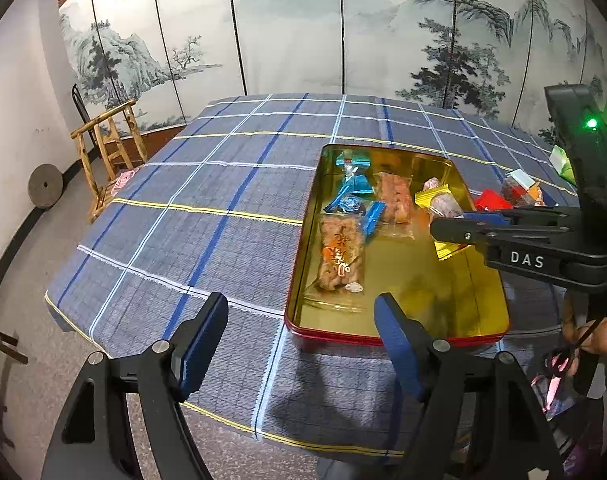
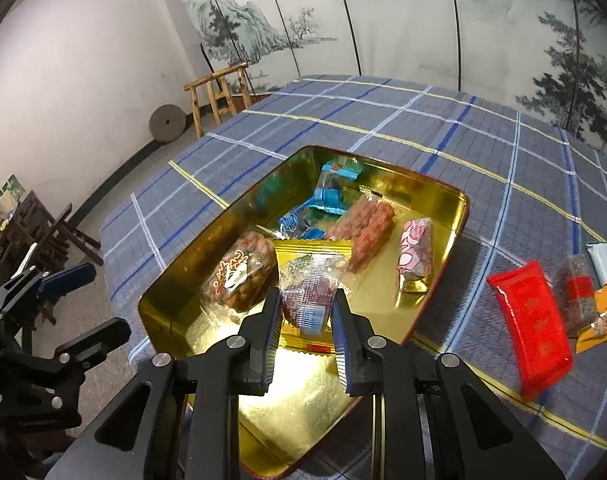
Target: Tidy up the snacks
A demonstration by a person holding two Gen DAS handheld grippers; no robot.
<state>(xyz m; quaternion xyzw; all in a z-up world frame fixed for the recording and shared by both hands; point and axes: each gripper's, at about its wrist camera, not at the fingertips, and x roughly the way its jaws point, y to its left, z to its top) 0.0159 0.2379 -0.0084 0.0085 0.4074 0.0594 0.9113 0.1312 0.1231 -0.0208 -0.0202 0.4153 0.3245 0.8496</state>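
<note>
— Looking at the box first: what is it made of?

— Metal. A shallow rectangular tin with rounded corners, red outside, mirror-gold inside, sitting on a blue plaid cloth over the tabletop, toward its right edge.

— And the right tongs?

— Reaching level over the tin's near end, ribbed blue pads closed partway around a crinkly clear-and-gold snack packet that lies among the other wrapped snacks inside.

— The left tongs?

— Spread wide, holding nothing, hovering above the near edge of the tabletop beside the tin's corner.

— Anything outside the tin?

— A glossy red packet and a few small wrappers on the cloth to its right.
</note>
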